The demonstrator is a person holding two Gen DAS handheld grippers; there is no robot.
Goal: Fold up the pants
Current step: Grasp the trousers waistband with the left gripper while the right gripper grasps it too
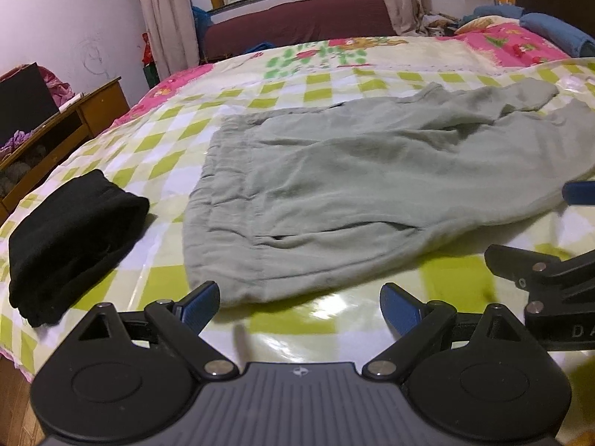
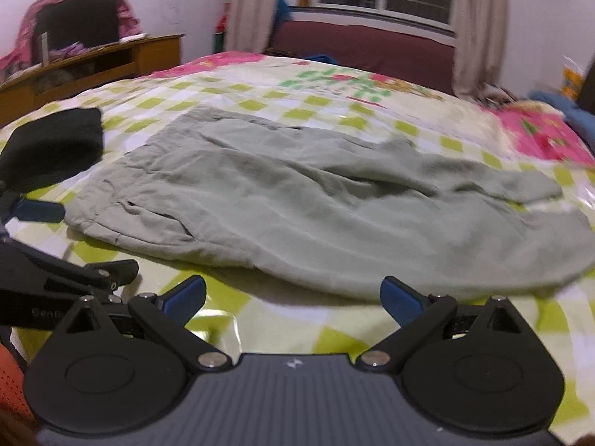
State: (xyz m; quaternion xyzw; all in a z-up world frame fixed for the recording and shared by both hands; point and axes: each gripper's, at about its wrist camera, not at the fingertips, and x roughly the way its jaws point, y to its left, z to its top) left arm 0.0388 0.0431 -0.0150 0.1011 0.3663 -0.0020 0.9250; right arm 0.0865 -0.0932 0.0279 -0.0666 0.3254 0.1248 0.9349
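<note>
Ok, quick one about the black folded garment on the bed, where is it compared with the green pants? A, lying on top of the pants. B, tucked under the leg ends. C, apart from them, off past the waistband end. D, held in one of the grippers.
C: the black folded garment lies on the checked bed cover, apart from the green pants, beyond their waistband end; both the left gripper and the right gripper are open and empty.

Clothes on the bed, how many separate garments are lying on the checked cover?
2. The green pants lie spread out across the middle. A folded black garment sits apart from them, beyond their waistband end near the bed's edge. Blue items by the pillows are too unclear to count.
</note>
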